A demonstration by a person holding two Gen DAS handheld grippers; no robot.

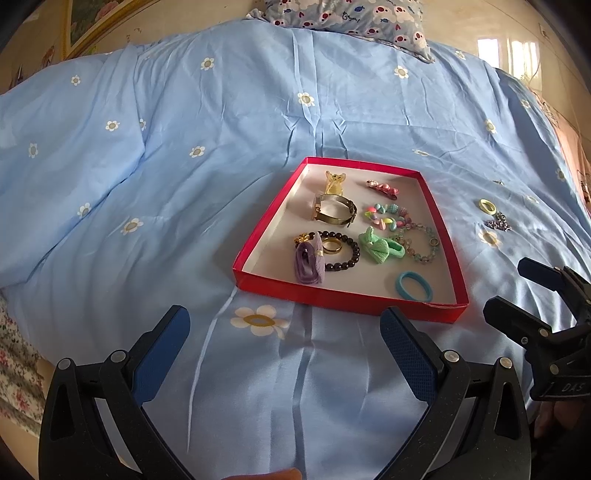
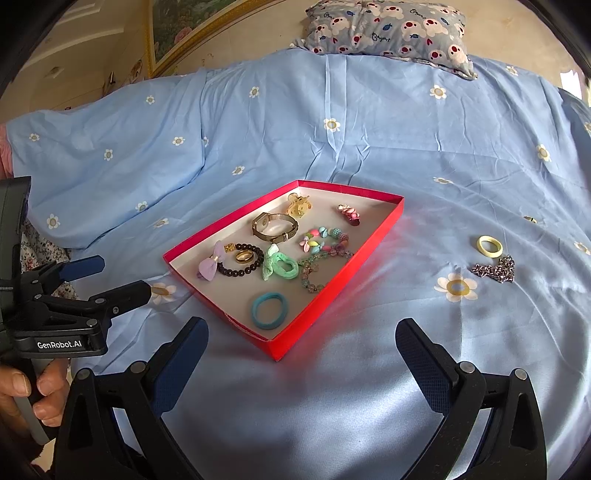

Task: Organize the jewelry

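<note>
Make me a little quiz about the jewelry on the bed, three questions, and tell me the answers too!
1. True or false: the blue hair tie lies inside the red box.
2. Which two things lie on the blue bedsheet outside the box, on its right?
3. Pick one: the gold ring sits (A) inside the loop of the dark bead bracelet, (B) on the pillow, (C) in a gripper.

Key
1. True.
2. The pale yellow ring and the silver chain.
3. A. The left gripper and right gripper are both open and hold nothing.
</note>
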